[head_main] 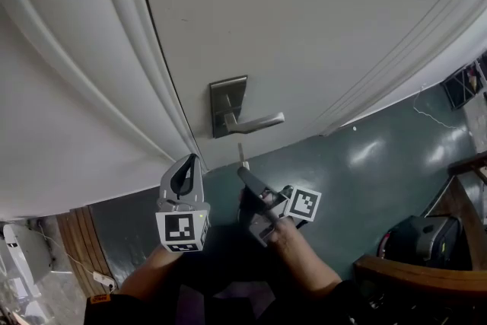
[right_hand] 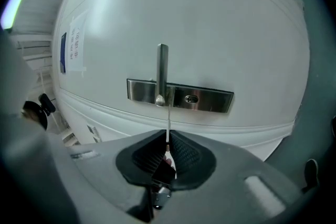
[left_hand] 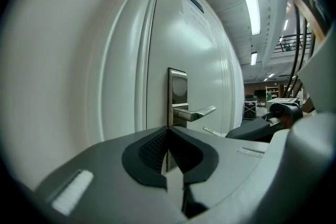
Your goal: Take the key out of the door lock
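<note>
A steel lock plate (head_main: 227, 104) with a lever handle (head_main: 259, 120) sits on the white door (head_main: 304, 27). My right gripper (head_main: 245, 173) is shut on the key (right_hand: 168, 118). The key's thin blade sticks out of the pads toward the door, clear of the keyhole (right_hand: 191, 98) in the lock plate (right_hand: 210, 99). The key (left_hand: 212, 132) also shows as a pale sliver in the left gripper view. My left gripper (head_main: 185, 170) hangs to the left of the plate, level with the door frame. Its jaws (left_hand: 168, 152) are shut with nothing between them.
Dark green floor (head_main: 365, 171) runs along the door's foot. A black bag (head_main: 422, 236) and a curved wooden rail (head_main: 411, 274) stand at the lower right. A paper notice (right_hand: 77, 44) is stuck on the door. A white cable (head_main: 91, 274) lies at the lower left.
</note>
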Motion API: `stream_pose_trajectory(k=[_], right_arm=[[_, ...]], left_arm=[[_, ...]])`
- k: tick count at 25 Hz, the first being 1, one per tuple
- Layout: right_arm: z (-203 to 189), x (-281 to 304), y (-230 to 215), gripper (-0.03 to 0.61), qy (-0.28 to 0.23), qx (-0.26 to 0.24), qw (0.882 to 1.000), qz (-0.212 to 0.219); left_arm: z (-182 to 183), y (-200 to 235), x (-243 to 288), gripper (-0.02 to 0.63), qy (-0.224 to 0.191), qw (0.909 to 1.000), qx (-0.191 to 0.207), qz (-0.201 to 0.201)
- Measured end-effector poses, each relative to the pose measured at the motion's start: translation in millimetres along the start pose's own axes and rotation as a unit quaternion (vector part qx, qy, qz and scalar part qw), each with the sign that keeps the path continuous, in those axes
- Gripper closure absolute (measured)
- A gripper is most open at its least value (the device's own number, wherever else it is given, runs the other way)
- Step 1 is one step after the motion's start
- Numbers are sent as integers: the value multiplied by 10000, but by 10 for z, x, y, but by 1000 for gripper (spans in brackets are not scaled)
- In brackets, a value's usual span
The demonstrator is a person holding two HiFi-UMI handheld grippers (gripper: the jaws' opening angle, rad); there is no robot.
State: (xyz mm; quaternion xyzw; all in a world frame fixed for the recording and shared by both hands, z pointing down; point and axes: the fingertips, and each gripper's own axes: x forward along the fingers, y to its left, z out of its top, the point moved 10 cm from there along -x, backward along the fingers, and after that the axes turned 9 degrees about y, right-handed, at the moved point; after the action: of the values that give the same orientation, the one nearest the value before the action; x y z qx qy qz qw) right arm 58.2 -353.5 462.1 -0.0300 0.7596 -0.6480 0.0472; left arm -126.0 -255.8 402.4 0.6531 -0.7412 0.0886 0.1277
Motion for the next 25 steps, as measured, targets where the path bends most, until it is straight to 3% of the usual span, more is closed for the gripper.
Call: stream_pose_trajectory(k=[16, 25], right_arm=[[-858, -195, 338, 563, -1037, -483, 9919, -558], [-1299, -500, 571, 563, -1023, -843, 9895, -583]], left_arm=[[-319, 204, -366, 595, 135, 9920, 161, -1248], [-390, -72, -789, 595, 0, 9892, 232, -1444]])
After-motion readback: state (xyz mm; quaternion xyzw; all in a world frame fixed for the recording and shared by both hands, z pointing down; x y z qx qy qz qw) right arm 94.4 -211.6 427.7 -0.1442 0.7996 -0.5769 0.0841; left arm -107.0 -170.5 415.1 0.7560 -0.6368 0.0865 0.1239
